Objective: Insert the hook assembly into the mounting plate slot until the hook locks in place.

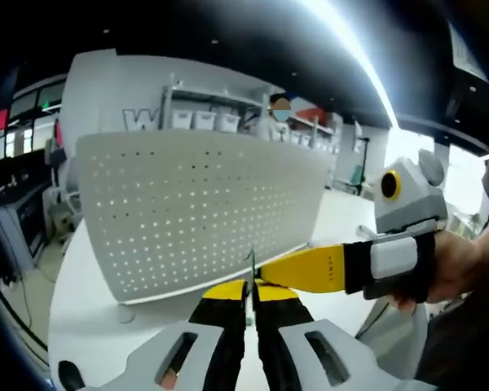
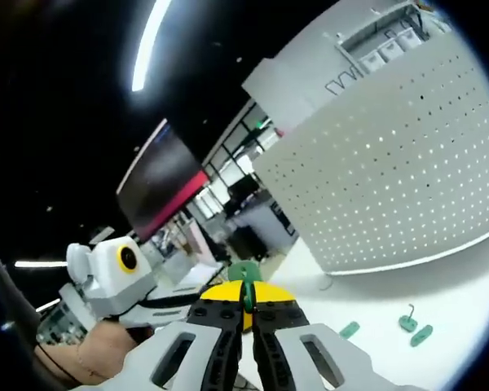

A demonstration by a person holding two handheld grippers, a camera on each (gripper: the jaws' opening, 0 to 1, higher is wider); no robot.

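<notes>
In the left gripper view, our left tool [image 1: 250,305] is closed on a thin metal hook [image 1: 250,273] that stands upright between its jaw tips. The right tool [image 1: 310,270] reaches in from the right, held in a hand [image 1: 452,265], its yellow jaw tip touching or just beside the hook; whether it grips anything here we cannot tell. The pegboard [image 1: 204,208] stands on the white table [image 1: 90,326] straight ahead of the hook, near but apart, so the coming move looks like a forward push into one of its holes, and the left tool is the one lined up for it.

In the right gripper view, the right tool [image 2: 246,314] is closed on a small green piece [image 2: 246,295] at its tips, with the left tool [image 2: 191,297] meeting it from the left. Here the pegboard [image 2: 391,163] lies up and to the right. This view adds three green clips [image 2: 408,323] lying loose on the table [image 2: 464,301] near the board's base.
</notes>
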